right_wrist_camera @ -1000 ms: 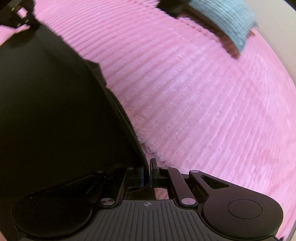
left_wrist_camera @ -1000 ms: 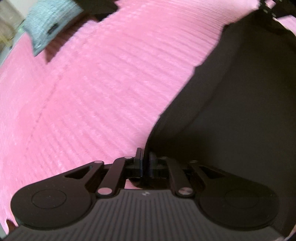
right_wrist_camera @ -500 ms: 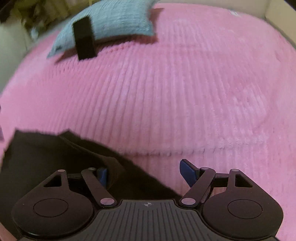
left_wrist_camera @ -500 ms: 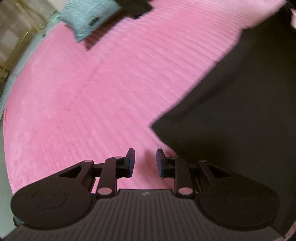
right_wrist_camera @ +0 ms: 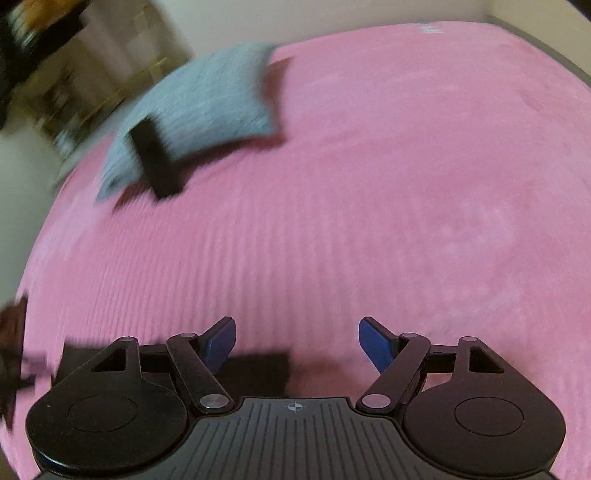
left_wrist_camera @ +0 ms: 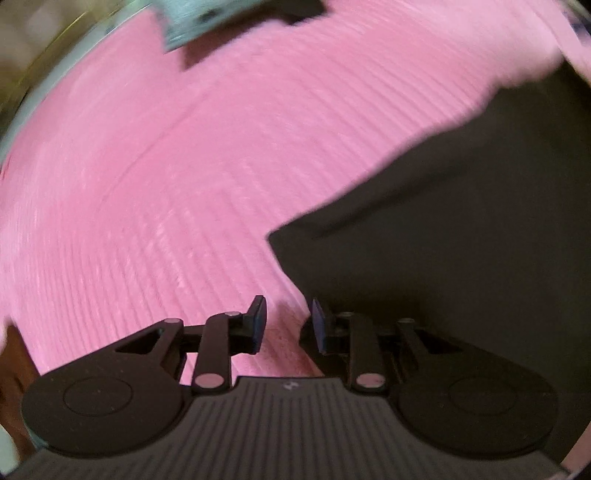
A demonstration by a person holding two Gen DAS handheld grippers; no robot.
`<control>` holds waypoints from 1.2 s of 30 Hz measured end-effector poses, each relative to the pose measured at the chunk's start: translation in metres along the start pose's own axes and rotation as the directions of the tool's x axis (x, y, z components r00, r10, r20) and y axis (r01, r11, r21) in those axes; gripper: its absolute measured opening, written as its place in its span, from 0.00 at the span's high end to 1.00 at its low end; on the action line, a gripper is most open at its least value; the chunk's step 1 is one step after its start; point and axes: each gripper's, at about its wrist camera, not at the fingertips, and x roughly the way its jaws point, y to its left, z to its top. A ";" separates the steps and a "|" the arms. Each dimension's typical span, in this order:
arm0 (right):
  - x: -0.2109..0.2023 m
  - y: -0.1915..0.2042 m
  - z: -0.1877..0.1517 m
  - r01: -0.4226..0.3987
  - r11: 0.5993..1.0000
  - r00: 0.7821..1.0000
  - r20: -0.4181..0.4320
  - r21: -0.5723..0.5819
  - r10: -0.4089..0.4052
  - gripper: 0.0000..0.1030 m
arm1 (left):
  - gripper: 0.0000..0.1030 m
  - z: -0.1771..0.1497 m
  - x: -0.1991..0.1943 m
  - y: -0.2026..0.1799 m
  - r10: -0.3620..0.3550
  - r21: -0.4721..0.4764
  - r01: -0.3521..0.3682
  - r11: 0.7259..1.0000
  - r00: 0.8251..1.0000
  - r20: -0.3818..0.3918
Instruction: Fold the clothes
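A black garment (left_wrist_camera: 461, 236) lies flat on the pink ribbed bedspread (left_wrist_camera: 184, 166), filling the right of the left wrist view. My left gripper (left_wrist_camera: 286, 319) is open just off the garment's near left corner, nothing between its fingers. In the right wrist view only a strip of the black garment (right_wrist_camera: 258, 367) shows at the bottom, under the fingers. My right gripper (right_wrist_camera: 297, 338) stands wide open above the bedspread (right_wrist_camera: 369, 221), holding nothing.
A grey-blue pillow (right_wrist_camera: 199, 107) with a small black folded item (right_wrist_camera: 155, 158) on it lies at the bed's far left; the same pillow (left_wrist_camera: 195, 18) shows at the top of the left view. A wall and blurred furniture (right_wrist_camera: 74, 85) stand beyond the bed.
Both grippers were shut on the black garment a second ago, then opened and let it drop flat. The right gripper has since swung up and away, so the garment nearly leaves its view.
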 end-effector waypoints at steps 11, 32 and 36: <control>0.029 0.017 -0.074 0.127 0.990 0.990 -0.057 -0.068 -0.131 0.95 | 0.95 0.009 0.039 0.032 -0.229 -0.317 0.227 0.921 0.973 0.033; -0.021 0.042 -0.178 -0.013 0.997 0.987 -0.162 0.081 0.026 0.37 | 0.88 -0.048 -0.039 -0.048 -0.216 -0.043 0.217 0.975 0.976 0.015; -0.034 0.001 -0.189 0.061 0.977 0.991 -0.131 0.204 -0.035 0.72 | 0.88 -0.091 -0.036 -0.070 -0.198 -0.018 0.197 0.980 0.975 -0.097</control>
